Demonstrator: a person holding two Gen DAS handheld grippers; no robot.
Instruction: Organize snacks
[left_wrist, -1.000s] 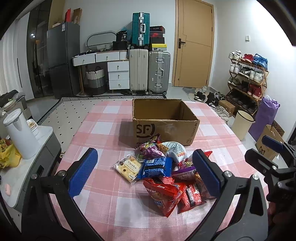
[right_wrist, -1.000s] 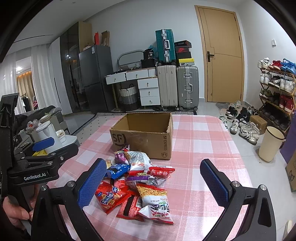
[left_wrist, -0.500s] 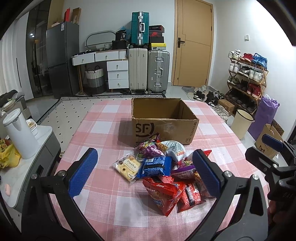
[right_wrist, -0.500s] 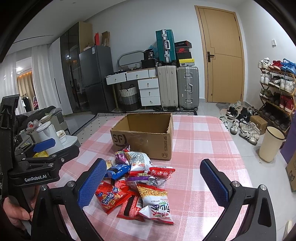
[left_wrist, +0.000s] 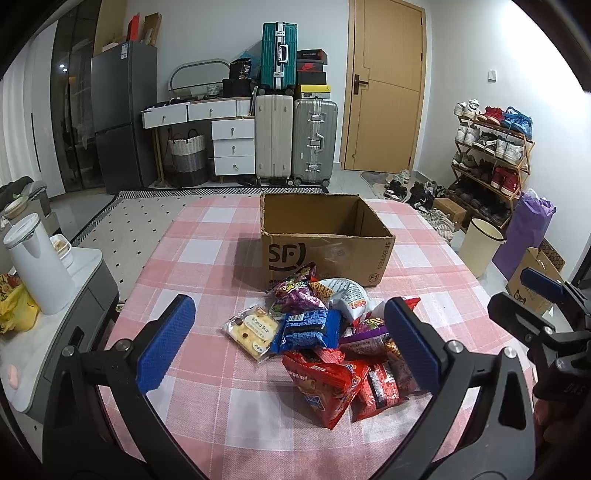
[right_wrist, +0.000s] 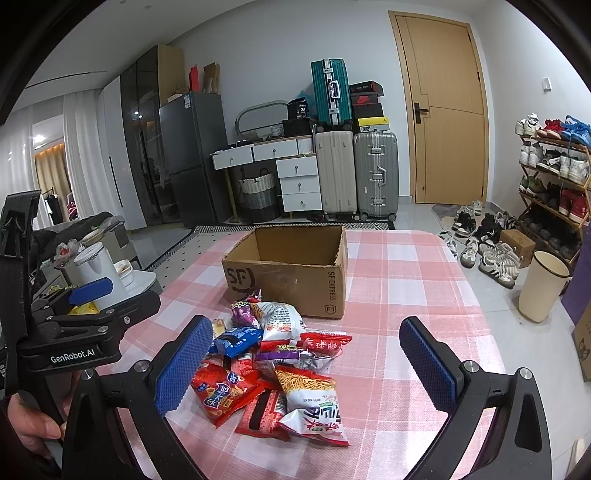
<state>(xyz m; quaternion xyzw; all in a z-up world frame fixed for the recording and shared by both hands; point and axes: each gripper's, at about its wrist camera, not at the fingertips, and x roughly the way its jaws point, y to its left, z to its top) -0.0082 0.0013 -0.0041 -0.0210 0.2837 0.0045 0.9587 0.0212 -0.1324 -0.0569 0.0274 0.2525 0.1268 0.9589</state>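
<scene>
A pile of snack packets (left_wrist: 325, 339) lies on the pink checked tablecloth (left_wrist: 207, 258) in front of an open, empty SF cardboard box (left_wrist: 325, 240). The pile holds a blue packet (left_wrist: 308, 328), a red packet (left_wrist: 325, 384), a purple packet (left_wrist: 295, 291) and a pale biscuit pack (left_wrist: 253, 328). My left gripper (left_wrist: 286, 347) is open and empty, held above the near side of the pile. My right gripper (right_wrist: 306, 365) is open and empty above the same pile (right_wrist: 273, 362), with the box (right_wrist: 291, 269) beyond. The left gripper also shows at the left of the right wrist view (right_wrist: 88, 291).
A white kettle (left_wrist: 37, 266) stands on a grey side cabinet (left_wrist: 85, 280) left of the table. A cream bin (left_wrist: 480, 247), shoe rack (left_wrist: 491, 162) and purple bag (left_wrist: 524, 232) stand on the right. Suitcases (left_wrist: 295, 140) and drawers are behind.
Both views have shifted only slightly; the box and pile sit a touch lower in frame. Both grippers stay open and empty, and no packet has moved.
</scene>
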